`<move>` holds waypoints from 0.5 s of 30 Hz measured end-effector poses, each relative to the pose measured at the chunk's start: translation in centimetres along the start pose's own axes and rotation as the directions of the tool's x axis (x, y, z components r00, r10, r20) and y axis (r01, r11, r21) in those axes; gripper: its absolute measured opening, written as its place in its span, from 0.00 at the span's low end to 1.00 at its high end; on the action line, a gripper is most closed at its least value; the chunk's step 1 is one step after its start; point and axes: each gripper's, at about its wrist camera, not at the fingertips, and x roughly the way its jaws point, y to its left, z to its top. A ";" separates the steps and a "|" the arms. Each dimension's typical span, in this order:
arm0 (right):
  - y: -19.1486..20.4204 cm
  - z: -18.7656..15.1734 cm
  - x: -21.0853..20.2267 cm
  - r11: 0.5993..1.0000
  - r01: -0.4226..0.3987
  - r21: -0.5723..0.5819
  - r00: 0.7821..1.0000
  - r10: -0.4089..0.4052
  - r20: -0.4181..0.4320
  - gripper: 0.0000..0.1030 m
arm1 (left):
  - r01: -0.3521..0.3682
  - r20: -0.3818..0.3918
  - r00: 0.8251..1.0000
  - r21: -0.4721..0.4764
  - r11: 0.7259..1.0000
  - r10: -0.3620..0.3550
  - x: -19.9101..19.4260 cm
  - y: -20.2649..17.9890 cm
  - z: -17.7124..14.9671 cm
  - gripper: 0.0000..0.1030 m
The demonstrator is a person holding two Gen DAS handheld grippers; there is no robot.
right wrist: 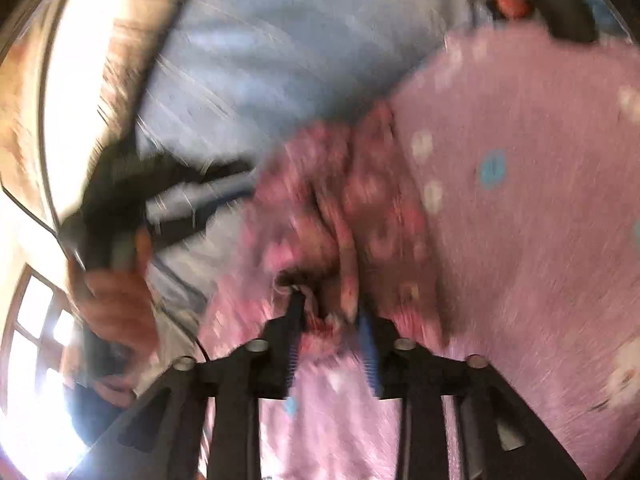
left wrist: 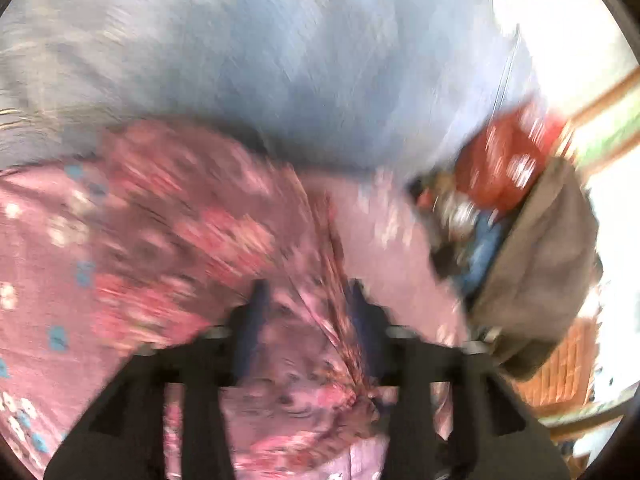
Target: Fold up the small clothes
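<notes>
Both views are blurred by motion. A small pink garment with red and white flower print (left wrist: 168,216) hangs bunched over a pale blue sheet (left wrist: 280,48). My left gripper (left wrist: 308,296) has its jaws closed in on a gathered fold of the garment. In the right wrist view the same garment (right wrist: 320,208) is bunched between the fingers of my right gripper (right wrist: 328,312), which grips a fold. A plain pink cloth with white and blue dots (right wrist: 520,184) lies to the right. The other gripper and the hand holding it (right wrist: 112,248) show at left.
A pile of clothes, red (left wrist: 504,160), blue and brown (left wrist: 548,264), lies at the right of the left wrist view. An orange basket (left wrist: 560,364) sits below it. Bright windows (right wrist: 36,320) flank the bed. Dark objects (right wrist: 560,4) sit at the far top right.
</notes>
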 end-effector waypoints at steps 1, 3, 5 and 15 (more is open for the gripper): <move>0.4 0.9 -0.9 1.000 0.004 -0.014 0.998 -0.003 0.062 0.55 | -0.021 0.036 0.999 -0.016 1.000 0.022 -1.2 1.4 0.2 0.61; 0.8 2.8 -0.7 0.999 0.024 -0.038 0.995 -0.021 0.097 0.66 | -0.079 0.039 0.996 -0.067 0.995 0.082 -2.2 4.5 0.3 0.61; 1.4 5.2 1.7 0.998 0.025 -0.050 0.999 -0.023 0.042 0.66 | -0.100 -0.010 0.995 -0.163 0.982 0.100 -1.7 7.9 -0.1 0.60; 5.2 8.4 11.3 0.956 0.075 -0.284 0.982 -0.120 -0.146 0.11 | -0.164 -0.047 0.986 -0.131 0.978 0.159 0.8 8.4 -2.6 0.59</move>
